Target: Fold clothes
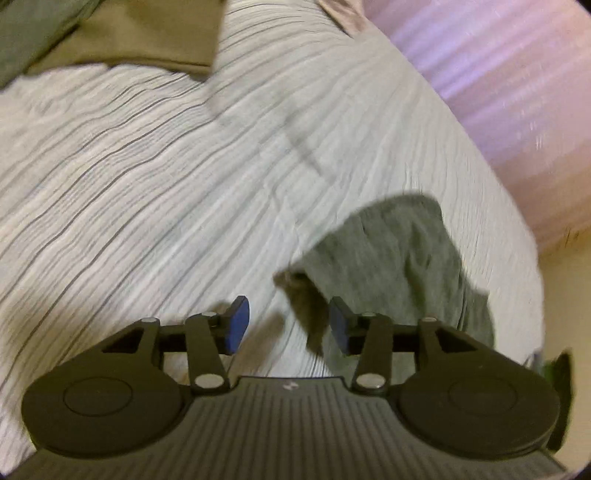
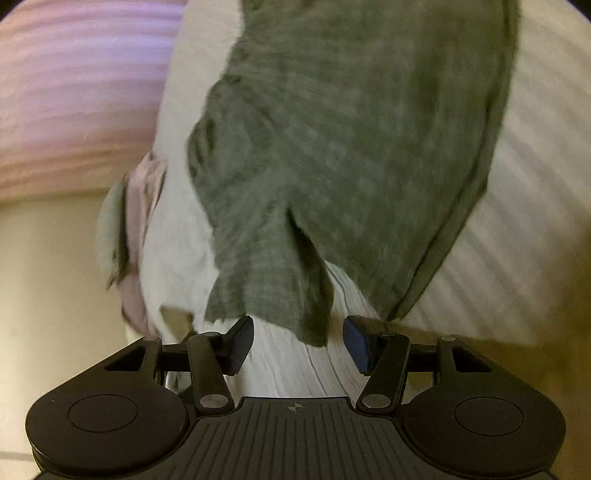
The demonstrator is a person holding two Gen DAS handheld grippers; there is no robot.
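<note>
Because both grippers stood with their jaws apart and nothing clamped between the pads, the grey-green knitted garment [image 2: 347, 147] lay loose on the striped bedspread [image 1: 155, 177], and the placement read as a set-up for a grasp rather than a carry. In the right wrist view the right gripper [image 2: 299, 343] sat low at the bottom centre of the frame, its blue pads either side of a hanging corner of the knit, which dipped into the gap without being pinched; that suggested the corner was the chosen hold for the next fold. In the left wrist view the left gripper [image 1: 288, 325] was likewise released, with a small tuft or corner of the same cloth just inside its right pad, the main body of the garment spreading to the lower right of the frame. Motion blur made it hard to say whether either pad touched the fabric.

The garment's long axis ran from the top of the right wrist frame down toward the bottom centre, narrowing to that corner, so it pointed at the right gripper. An olive cloth [image 1: 147, 33] lay well apart at the upper left of the left view, and a pink striped surface [image 1: 498, 81] filled the upper right, beyond the bed's edge.
</note>
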